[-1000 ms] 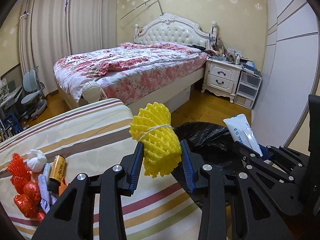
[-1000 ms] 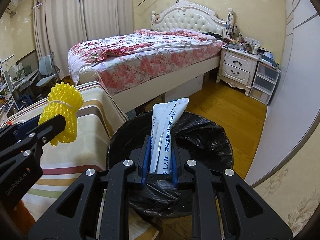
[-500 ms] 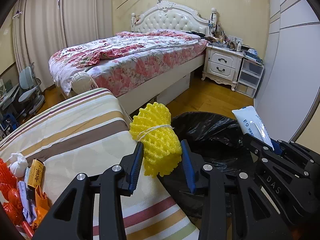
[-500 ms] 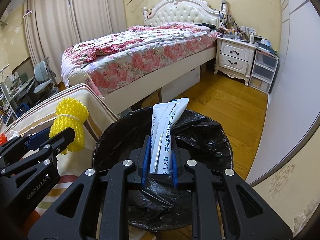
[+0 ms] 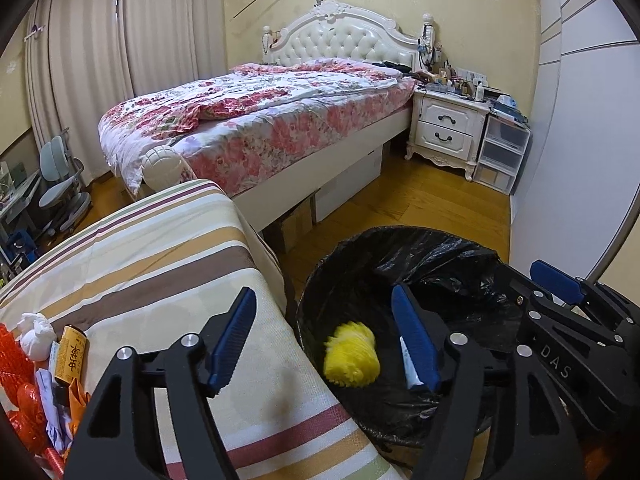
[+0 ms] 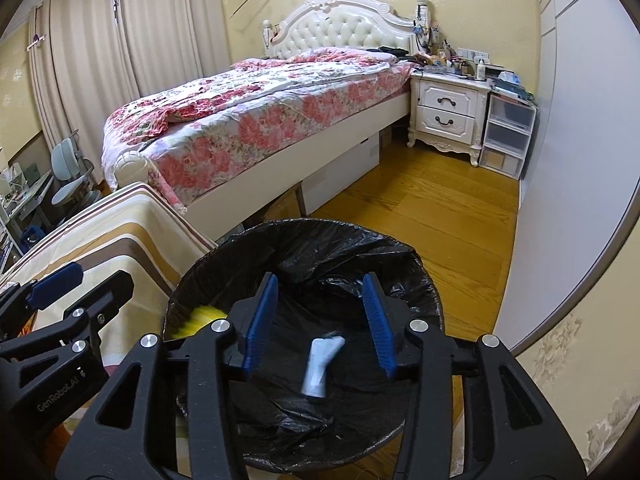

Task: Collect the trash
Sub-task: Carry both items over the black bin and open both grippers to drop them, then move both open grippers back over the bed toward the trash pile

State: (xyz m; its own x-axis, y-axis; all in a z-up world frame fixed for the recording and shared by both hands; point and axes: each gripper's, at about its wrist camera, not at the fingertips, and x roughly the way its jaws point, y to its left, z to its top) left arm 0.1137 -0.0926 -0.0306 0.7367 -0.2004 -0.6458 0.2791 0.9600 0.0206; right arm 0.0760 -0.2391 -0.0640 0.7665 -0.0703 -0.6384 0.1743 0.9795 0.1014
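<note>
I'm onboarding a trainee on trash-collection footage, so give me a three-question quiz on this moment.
1. True or false: the left gripper grips the yellow foam net.
2. Where is the white tube? A) on the striped cover B) in the black-lined bin C) on the floor
3. Fill in: on the striped cover, the trash pile lies on the ____ edge of the left wrist view.

Key
1. False: its jaws have just been opening, and the net lies in the black-lined bin.
2. B: it is below the right gripper, whose jaws have also just been opening, with nothing between them.
3. Left.
</note>
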